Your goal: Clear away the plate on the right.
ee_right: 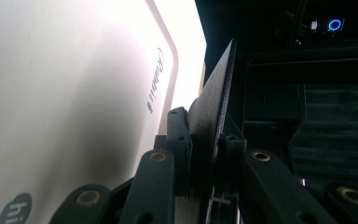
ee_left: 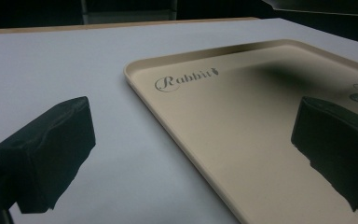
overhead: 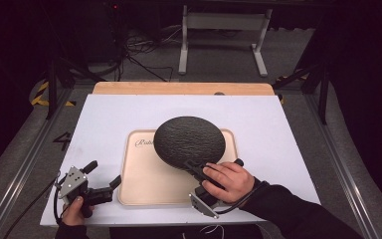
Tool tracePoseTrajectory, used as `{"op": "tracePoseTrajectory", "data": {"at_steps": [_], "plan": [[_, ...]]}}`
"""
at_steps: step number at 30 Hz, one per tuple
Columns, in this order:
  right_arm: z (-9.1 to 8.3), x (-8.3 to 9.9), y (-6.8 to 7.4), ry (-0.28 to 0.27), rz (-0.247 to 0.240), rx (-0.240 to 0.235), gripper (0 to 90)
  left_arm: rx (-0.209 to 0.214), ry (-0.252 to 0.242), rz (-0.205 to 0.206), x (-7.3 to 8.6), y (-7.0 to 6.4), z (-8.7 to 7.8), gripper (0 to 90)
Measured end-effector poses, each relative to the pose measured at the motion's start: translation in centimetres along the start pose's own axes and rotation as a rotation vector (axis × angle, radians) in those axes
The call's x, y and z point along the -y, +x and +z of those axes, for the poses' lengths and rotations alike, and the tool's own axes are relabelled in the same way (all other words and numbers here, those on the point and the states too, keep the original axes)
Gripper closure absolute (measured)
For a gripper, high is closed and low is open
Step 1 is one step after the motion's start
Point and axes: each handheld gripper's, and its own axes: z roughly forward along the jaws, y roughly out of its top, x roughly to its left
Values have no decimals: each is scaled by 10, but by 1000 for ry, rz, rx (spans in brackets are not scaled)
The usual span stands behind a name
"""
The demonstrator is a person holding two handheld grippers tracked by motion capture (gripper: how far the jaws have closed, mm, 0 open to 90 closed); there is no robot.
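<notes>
1. Right gripper (overhead: 195,168): jaws clamped on the near edge of the round black plate (overhead: 189,140), held above the beige tray (overhead: 144,184)
2. Left gripper (overhead: 103,175): jaws spread wide, empty, just left of the tray

The high view looked forward and down from above the table's near side, taking in the whole white tabletop (overhead: 104,124). The left gripper view sat low and close, facing across the beige rectangular plastic tray (ee_left: 223,140). The right gripper view, rolled sideways, looked along the round black textured plate (ee_right: 214,107). All three shared the tray's lettered corner.
</notes>
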Motion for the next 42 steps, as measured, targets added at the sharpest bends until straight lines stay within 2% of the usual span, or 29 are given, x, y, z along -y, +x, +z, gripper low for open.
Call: {"op": "tracePoseTrajectory", "data": {"at_steps": [19,42], "plan": [[20,-16,17,-29,-5,-58,795,6,4,6,0,0,0,5],[34,-18,33,-27,24,-118,785,7,4,5,0,0,0,5]]}}
